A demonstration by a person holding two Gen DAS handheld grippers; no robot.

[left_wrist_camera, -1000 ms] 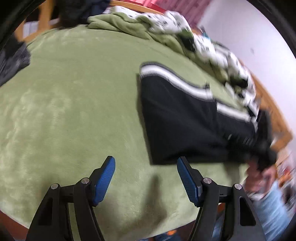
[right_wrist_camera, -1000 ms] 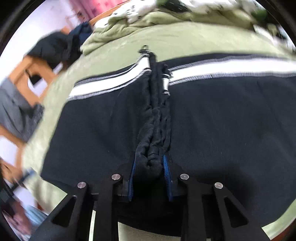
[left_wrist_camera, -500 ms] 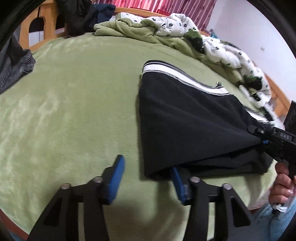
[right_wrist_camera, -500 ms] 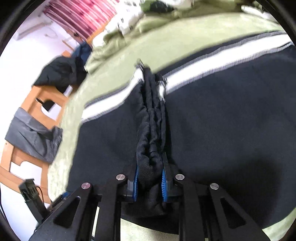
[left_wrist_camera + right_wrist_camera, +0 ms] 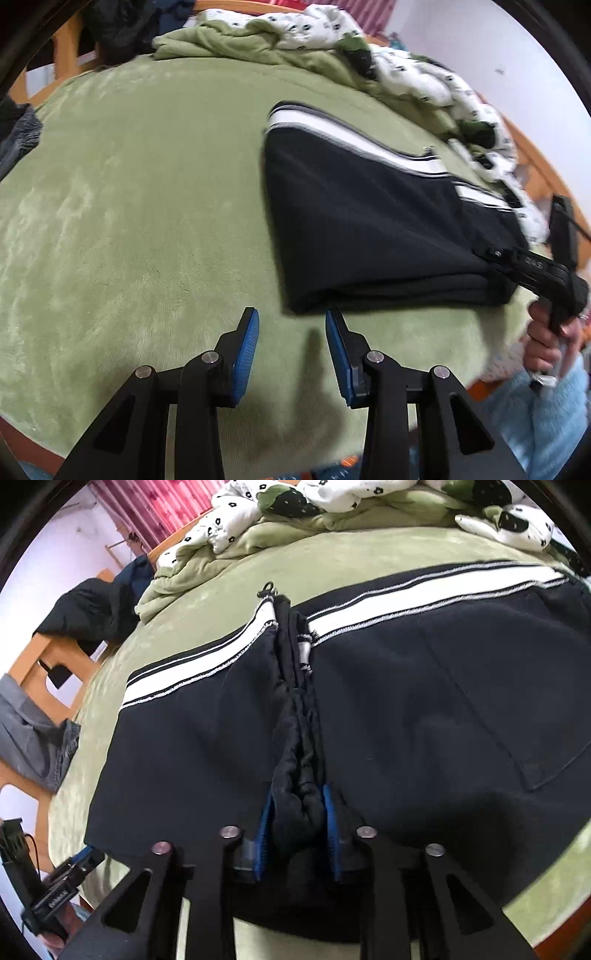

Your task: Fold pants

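Black pants (image 5: 369, 229) with a white side stripe lie folded on the green bedspread (image 5: 129, 206). My left gripper (image 5: 291, 325) is open and empty, its blue pads just short of the folded near-left corner. My right gripper (image 5: 297, 808) is shut on a bunched ridge of the pants (image 5: 406, 709) at their near edge; it also shows in the left wrist view (image 5: 532, 266) at the pants' right end. The left gripper also shows in the right wrist view (image 5: 74, 867) at the pants' left corner.
A rumpled green blanket (image 5: 236, 40) and a white patterned quilt (image 5: 424, 81) are heaped along the far side. A wooden bed frame (image 5: 48, 657) carries dark clothes (image 5: 92, 609) and grey pants (image 5: 33, 734). The bed's near edge runs just below both grippers.
The left gripper has pulled back slightly from the pants' corner and its jaws have narrowed. The right gripper keeps its hold on the bunched fabric, which now lies flatter.
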